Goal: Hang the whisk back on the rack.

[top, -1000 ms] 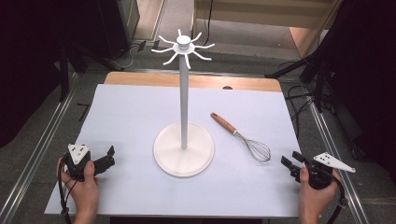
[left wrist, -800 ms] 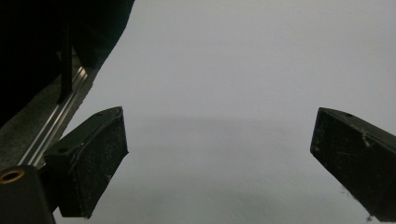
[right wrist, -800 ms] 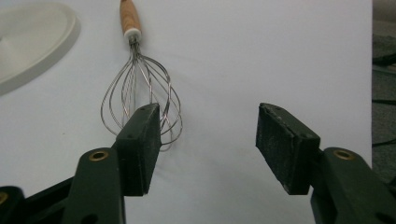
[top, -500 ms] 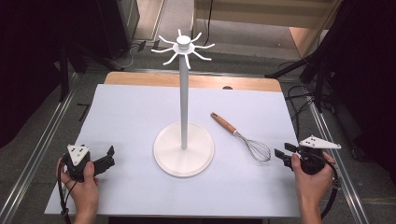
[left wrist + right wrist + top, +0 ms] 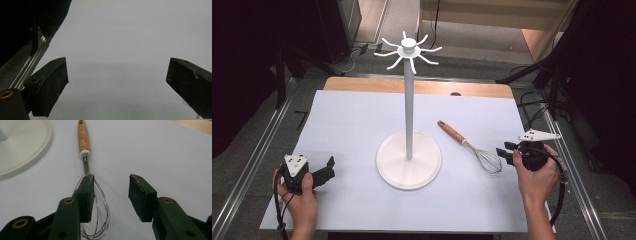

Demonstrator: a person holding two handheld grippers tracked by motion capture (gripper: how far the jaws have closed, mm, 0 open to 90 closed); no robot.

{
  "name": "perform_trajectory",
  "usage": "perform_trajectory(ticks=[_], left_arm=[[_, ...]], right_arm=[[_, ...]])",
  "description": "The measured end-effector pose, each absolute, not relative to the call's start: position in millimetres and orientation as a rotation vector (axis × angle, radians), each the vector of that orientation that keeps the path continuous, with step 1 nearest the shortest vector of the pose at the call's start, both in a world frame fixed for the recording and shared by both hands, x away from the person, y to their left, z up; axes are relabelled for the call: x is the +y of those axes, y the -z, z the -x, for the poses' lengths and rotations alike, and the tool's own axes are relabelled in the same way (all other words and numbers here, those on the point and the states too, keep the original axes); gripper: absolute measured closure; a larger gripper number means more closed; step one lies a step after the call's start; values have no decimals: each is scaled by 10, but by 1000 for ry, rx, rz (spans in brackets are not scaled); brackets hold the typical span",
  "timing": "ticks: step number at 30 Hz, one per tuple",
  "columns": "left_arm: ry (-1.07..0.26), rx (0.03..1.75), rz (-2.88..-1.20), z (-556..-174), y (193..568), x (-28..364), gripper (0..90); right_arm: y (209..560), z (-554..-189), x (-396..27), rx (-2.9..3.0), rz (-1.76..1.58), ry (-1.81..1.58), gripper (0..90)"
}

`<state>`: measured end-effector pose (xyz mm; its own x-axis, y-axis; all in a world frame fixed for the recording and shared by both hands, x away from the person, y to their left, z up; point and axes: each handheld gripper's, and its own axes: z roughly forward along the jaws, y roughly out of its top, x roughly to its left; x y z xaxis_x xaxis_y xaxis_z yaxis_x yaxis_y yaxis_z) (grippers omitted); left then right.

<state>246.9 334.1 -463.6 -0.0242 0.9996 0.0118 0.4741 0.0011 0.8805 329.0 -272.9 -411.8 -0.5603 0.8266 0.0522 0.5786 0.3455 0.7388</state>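
A lab: rail-framed table; black curtains; floor cables.

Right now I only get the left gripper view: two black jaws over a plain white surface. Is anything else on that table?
Observer: Yes, a whisk with a wooden handle lies to the right of a tall white stand.
Operator: What's at the top of the stand?
Observer: A ring of hooks, all bare.
Operator: And the other hand?
Observer: The right gripper is at the whisk's wire end. Its jaws have just been closing but stand apart, with the wires beside one jaw and nothing gripped.
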Motion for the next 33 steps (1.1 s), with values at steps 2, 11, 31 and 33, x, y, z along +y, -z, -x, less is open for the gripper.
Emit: perform_trajectory(ticks=[2, 11, 31, 33], left_arm=[[-956, 1581, -1554, -2470, 4637, 3343, 44], [-956, 1578, -1553, -2467, 4638, 3345, 44], [-971, 1573, -1558, -2463, 4637, 3333, 44], [-972, 1572, -1562, -2462, 4637, 3331, 44]], right_arm=[[4091, -3348, -2686, 2316, -1225, -1019, 566], [4055, -3585, -2491, 2413, -1211, -905, 544], [4096, -3968, -2247, 2595, -1194, -715, 615], [4099, -3993, -2225, 2608, -1200, -691, 617]])
